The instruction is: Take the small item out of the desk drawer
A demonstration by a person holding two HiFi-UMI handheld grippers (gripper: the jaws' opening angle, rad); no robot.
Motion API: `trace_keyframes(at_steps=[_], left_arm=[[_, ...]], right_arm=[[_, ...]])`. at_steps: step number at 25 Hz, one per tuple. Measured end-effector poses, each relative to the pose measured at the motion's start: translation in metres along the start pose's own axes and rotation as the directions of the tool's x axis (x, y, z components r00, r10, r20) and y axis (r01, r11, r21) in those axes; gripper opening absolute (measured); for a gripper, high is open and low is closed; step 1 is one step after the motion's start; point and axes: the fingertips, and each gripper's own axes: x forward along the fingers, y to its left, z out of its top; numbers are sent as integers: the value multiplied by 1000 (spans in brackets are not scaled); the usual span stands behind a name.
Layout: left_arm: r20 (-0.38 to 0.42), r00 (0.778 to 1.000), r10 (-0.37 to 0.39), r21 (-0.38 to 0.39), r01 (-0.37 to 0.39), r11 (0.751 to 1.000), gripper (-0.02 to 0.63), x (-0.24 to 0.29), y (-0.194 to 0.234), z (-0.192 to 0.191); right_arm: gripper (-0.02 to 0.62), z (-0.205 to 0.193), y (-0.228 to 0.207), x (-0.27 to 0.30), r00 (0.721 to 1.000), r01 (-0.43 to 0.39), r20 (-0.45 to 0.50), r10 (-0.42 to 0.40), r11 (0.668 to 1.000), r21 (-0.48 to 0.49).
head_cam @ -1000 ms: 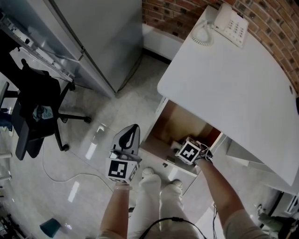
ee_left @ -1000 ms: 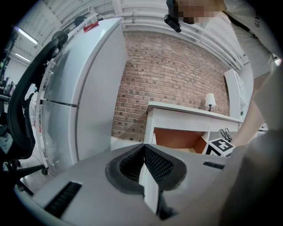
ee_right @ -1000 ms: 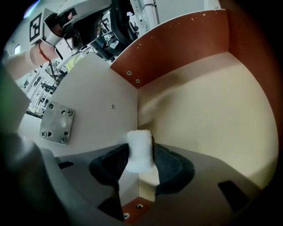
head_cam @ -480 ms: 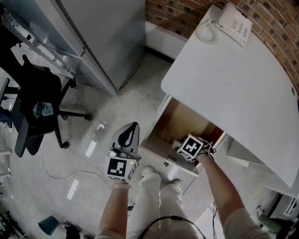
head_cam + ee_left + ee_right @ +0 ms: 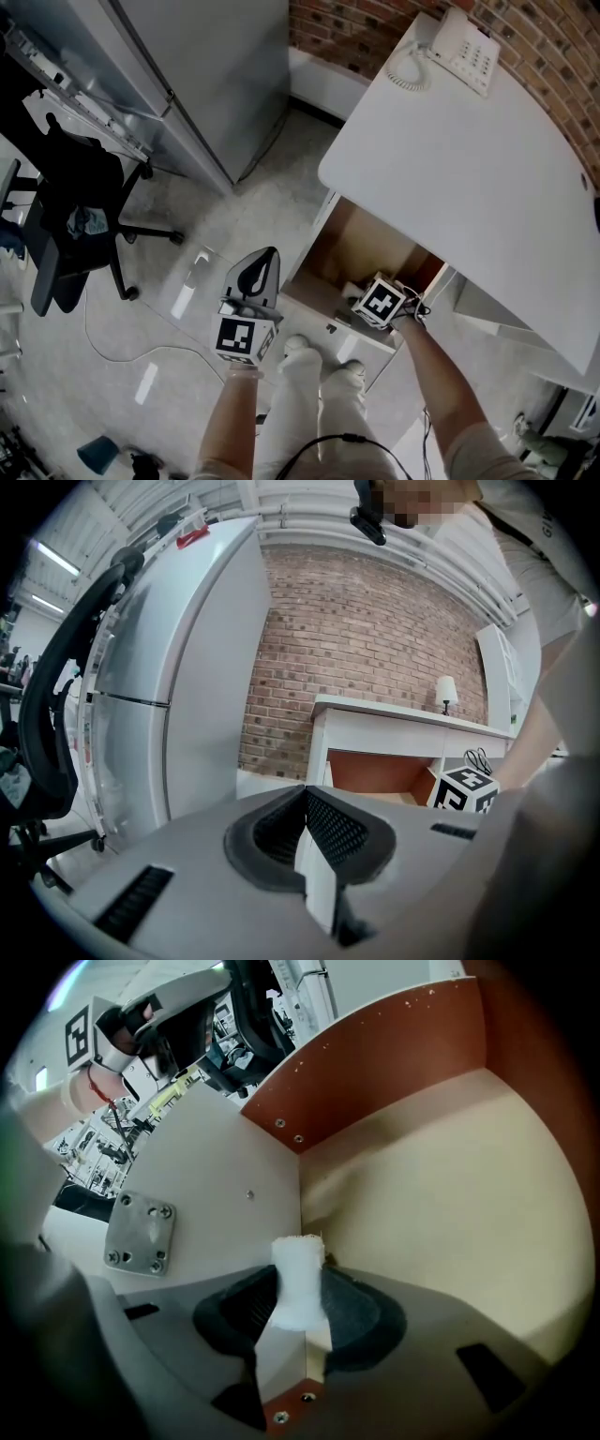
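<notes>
Between the right gripper's [image 5: 300, 1309] jaws, which have just been closing, a small white fuzzy block [image 5: 298, 1274] sits pinched inside the tan wooden drawer [image 5: 450, 1194]. The grasp looks made; next, lift it straight out.

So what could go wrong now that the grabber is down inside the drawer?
1. The right gripper has just been closing its jaws on the small white piece. Much of the piece sticks out past the pads, so it might slip free when lifted.
2. The gripper sits tight in a corner of the drawer, so it could bump a wall coming up.
3. The desk top hangs over the drawer and could get knocked.
</notes>
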Motion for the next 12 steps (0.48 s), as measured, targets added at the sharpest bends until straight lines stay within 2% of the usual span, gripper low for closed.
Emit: trace_keyframes(at_steps=[5,12], left_arm=[[1,1000,-2,2,2,1000,5,-3,-5,11],[-13,1000,2,6,-2,1000,5,-14,-13,18]], right_arm=[[156,-1,9,-10,1000,4,8,-4,1000,19],[156,4,3,-37,991,110,71,-112,993,29]])
